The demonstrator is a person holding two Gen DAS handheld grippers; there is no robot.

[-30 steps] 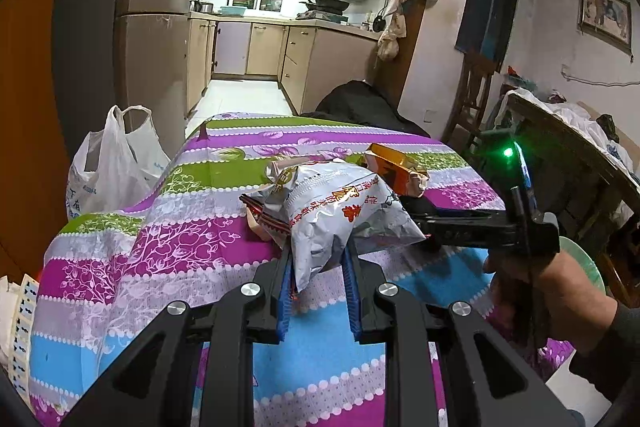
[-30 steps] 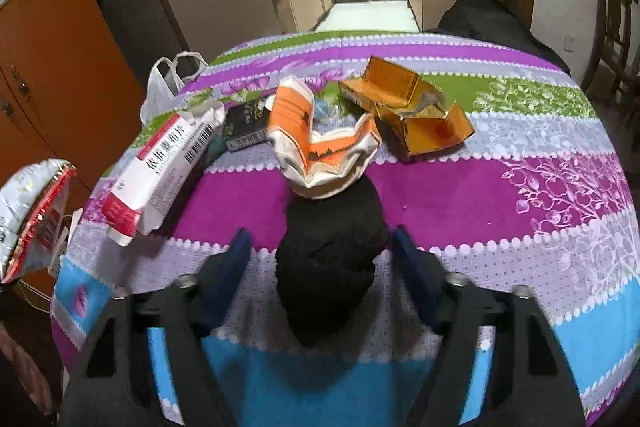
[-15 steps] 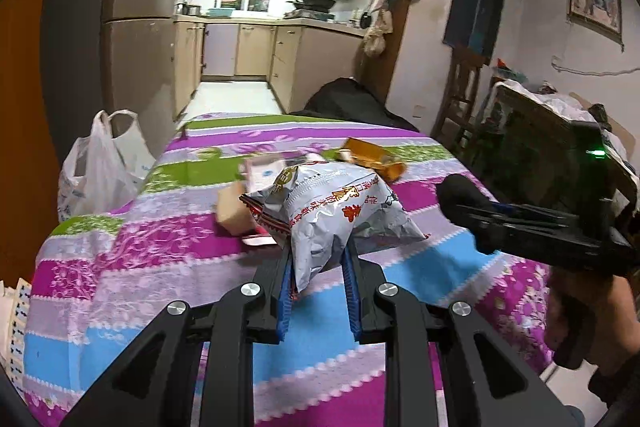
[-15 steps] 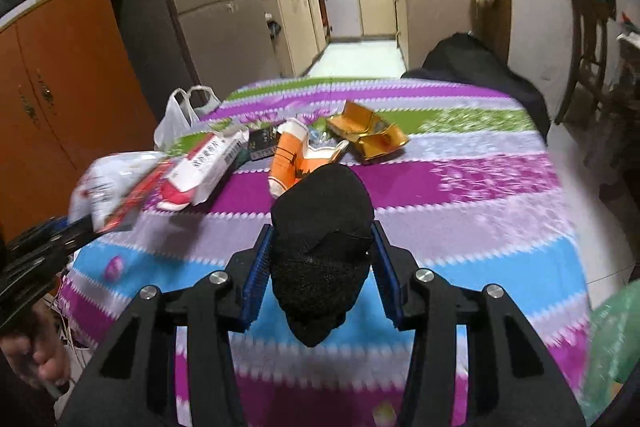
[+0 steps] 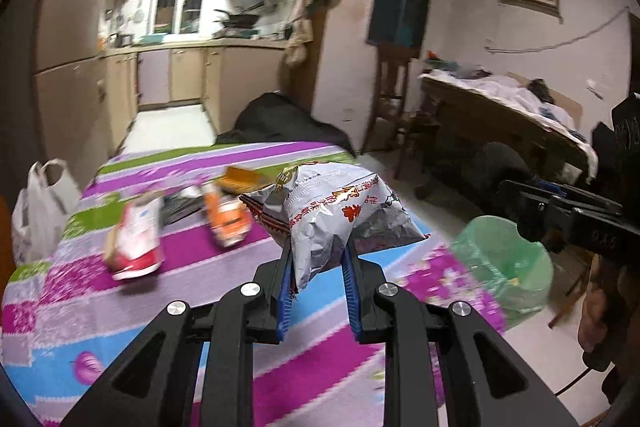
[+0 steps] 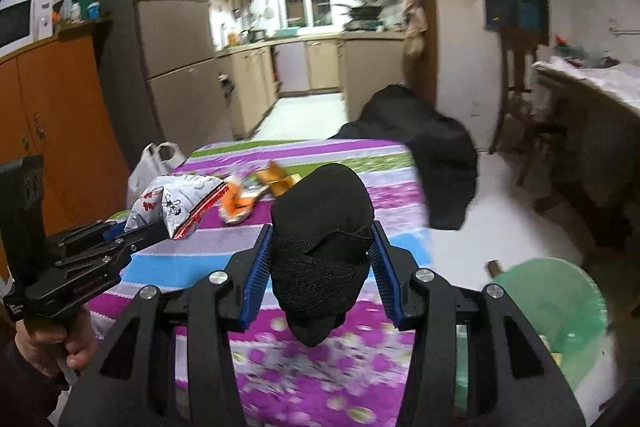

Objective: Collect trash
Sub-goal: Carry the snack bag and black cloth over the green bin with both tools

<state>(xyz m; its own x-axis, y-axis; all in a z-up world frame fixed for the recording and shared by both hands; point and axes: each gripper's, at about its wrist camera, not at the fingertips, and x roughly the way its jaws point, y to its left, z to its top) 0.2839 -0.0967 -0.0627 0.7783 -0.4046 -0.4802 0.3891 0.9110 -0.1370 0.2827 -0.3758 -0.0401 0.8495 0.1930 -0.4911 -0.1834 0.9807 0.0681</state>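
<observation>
While your left gripper (image 5: pixel 316 281) pinched the silver snack bag (image 5: pixel 336 211) by one low corner, your right gripper (image 6: pixel 318 277) clamped the black bundle (image 6: pixel 322 239) squarely between its jaws — the bag could slip free short of the green bin (image 5: pixel 506 263), beyond and right of the jaws.
</observation>
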